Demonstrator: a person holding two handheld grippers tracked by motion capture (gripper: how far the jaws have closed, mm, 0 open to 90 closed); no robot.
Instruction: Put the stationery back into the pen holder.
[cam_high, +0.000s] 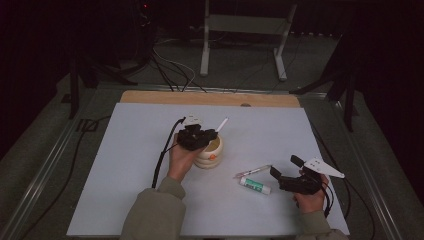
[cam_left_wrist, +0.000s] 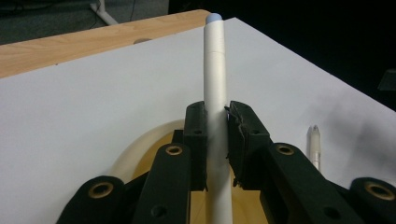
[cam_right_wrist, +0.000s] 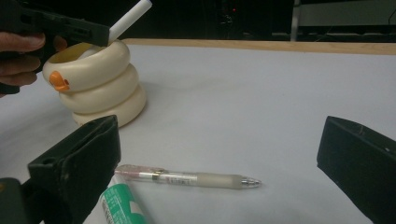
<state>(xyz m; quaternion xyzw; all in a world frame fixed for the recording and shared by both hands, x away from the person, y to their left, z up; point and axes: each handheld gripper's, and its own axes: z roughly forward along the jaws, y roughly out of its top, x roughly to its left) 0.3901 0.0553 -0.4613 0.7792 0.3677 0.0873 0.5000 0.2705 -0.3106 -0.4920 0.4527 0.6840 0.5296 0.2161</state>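
Left tongs (cam_left_wrist: 217, 140): jaws closed tight on a white marker (cam_left_wrist: 215, 88), gripped mid-barrel, pads pressing both sides. Marker runs lengthwise between the jaws, blue-tipped end pointing away from the gripper view's camera, lower end going down into the cream ringed pot (cam_high: 210, 152). In high view, left tongs (cam_high: 200, 136) sit directly over the pot's mouth; marker (cam_high: 222, 124) sticks out tilted up and to the right. Pot stands upright near centre of the white tabletop (cam_high: 125, 165), orange mark on its side.

Right tongs (cam_right_wrist: 219, 158): jaws wide apart, holding nothing. In high view, right tongs (cam_high: 285, 172) are at right front of tabletop, well apart from pot. Clear-barrel pen (cam_right_wrist: 187, 178) lies flat on tabletop between and beyond the open jaws, not touched. Green-and-white glue stick (cam_right_wrist: 119, 205) lies just beside left-hand jaw in that view, near the pen's end; contact w/ jaw cannot be told.
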